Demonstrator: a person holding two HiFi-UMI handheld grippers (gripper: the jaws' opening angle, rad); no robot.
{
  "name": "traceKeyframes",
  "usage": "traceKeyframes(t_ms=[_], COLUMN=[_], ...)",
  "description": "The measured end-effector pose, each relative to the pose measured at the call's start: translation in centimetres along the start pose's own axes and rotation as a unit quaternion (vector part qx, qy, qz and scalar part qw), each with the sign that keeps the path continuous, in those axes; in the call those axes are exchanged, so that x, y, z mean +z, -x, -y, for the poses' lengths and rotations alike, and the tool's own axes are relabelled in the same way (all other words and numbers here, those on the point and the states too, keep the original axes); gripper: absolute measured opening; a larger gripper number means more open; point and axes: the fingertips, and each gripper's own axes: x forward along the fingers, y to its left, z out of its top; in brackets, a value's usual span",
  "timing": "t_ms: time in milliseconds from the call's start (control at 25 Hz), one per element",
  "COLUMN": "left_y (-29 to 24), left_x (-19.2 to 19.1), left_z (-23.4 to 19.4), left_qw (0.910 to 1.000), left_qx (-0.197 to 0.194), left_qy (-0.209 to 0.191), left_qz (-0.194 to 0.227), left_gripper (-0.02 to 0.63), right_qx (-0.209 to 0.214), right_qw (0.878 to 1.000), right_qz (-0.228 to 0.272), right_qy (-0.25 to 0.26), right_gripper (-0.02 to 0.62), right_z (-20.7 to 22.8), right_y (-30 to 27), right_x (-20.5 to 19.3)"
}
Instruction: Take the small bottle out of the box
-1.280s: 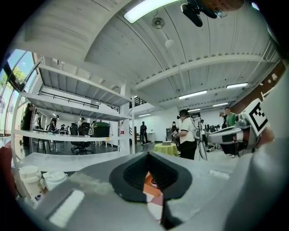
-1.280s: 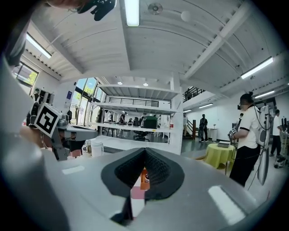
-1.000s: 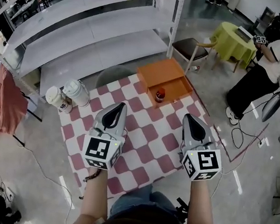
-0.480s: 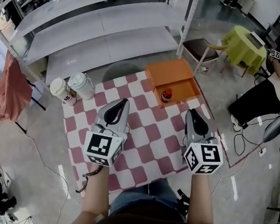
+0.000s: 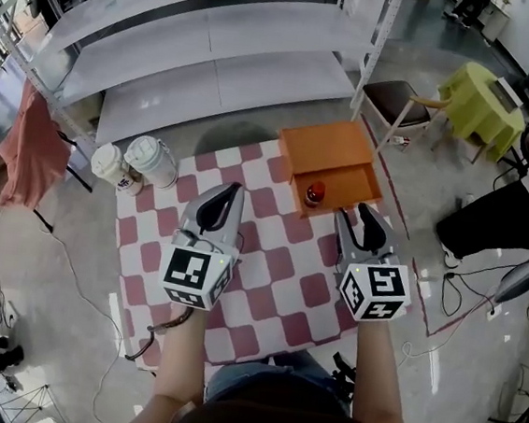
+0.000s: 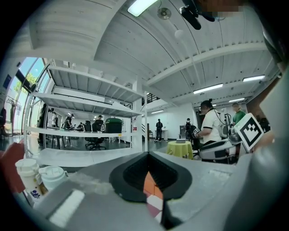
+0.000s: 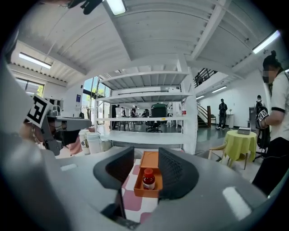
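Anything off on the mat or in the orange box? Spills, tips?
Nothing stands out. The small bottle stands upright in the open orange box, both lidded cups stand upright at the edge of the checkered mat, and no spill shows.

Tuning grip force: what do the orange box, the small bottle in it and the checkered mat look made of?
Orange box: matte, thin flat walls, crisp edges; likely cardboard or thin board.
Small bottle: glossy, red cap, dark contents; plastic or glass, can't tell.
Checkered mat: flat, dull, no glare; probably cloth or vinyl.

qty: sm. bottle (image 5: 314, 194) x1; box (image 5: 326, 148) x1; lidded cups (image 5: 108, 164) (image 5: 152, 160) x2; chair (image 5: 389, 99) x1; cloth (image 5: 266, 281) x1
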Motion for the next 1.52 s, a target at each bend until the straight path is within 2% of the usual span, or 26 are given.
traceKeyframes(t_ms=[280,640,1000,1520], left_y=[-2.4,-4.1,-5.2,-5.2], left_x=[-1.8,-4.0,-6.0,-6.7], left_z=[-0.2,-1.5,-2.5,-3.1], left_qw=[0.9996,0.9980,0.9963,0.9954], left_qx=[0.011,0.025,0.028,0.031], left_qy=[0.007,0.005,0.015,0.022], left_qz=[-0.023,-0.058,-0.079,-0.087], left_gripper=[0.000,0.000,0.000,0.000], right_qx=[0.044,0.080,0.065,0.053], right_qw=[0.998,0.992,0.990,0.993], right_qz=[-0.043,-0.102,-0.127,-0.102], right_qy=[0.008,-0.004,-0.001,0.026], right_gripper=[0.163,0.166,0.172,0.140], right_z=[0.8,0.3,1.1,1.1], right_y=[-4.7,-9.7,-13.1,-14.2], right_x=[-3.2,-8.0,-11.6,-12.2])
